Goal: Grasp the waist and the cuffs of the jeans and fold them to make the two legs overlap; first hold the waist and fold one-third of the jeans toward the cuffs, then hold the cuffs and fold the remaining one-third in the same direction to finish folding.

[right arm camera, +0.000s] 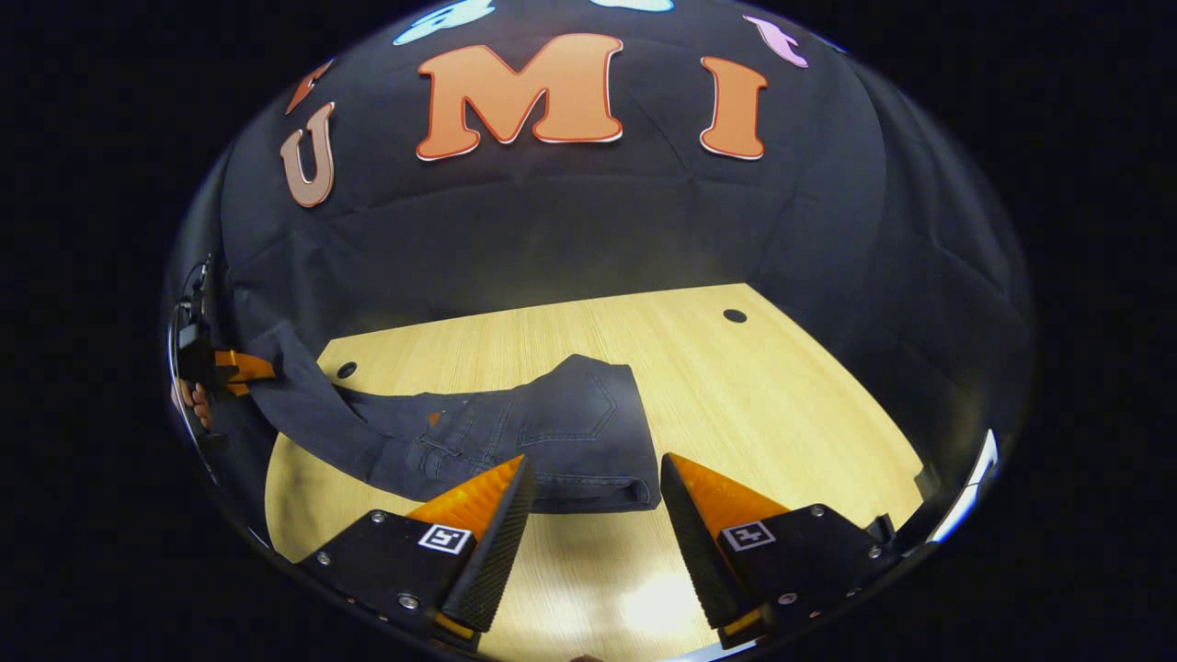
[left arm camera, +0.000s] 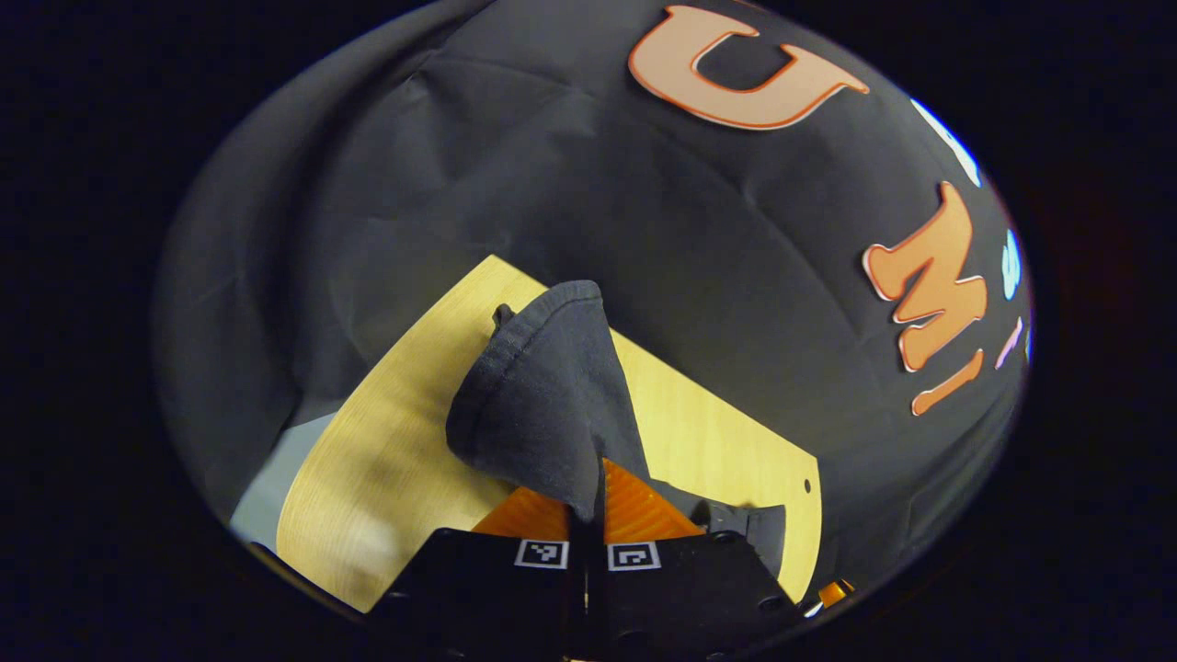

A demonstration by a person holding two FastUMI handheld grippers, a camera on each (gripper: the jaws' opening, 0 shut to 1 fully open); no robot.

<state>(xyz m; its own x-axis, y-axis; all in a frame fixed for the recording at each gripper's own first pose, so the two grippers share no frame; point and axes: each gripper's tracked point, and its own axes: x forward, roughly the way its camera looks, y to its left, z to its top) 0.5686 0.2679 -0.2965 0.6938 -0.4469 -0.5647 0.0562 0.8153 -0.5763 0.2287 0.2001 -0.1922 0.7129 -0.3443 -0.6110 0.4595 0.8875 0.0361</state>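
Dark denim jeans (right arm camera: 515, 432) sprawl across the pale wooden table (right arm camera: 754, 405); left gripper (left arm camera: 588, 501) pinches a lifted cuff, right gripper (right arm camera: 593, 515) gapes released beside the waist.

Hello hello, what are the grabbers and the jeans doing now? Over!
Left gripper jaws shut on a cuff of the dark denim jeans, lifted. Right gripper jaws open, near the waist, not touching. Jeans unfolded on the light wooden table. Nothing in the way.
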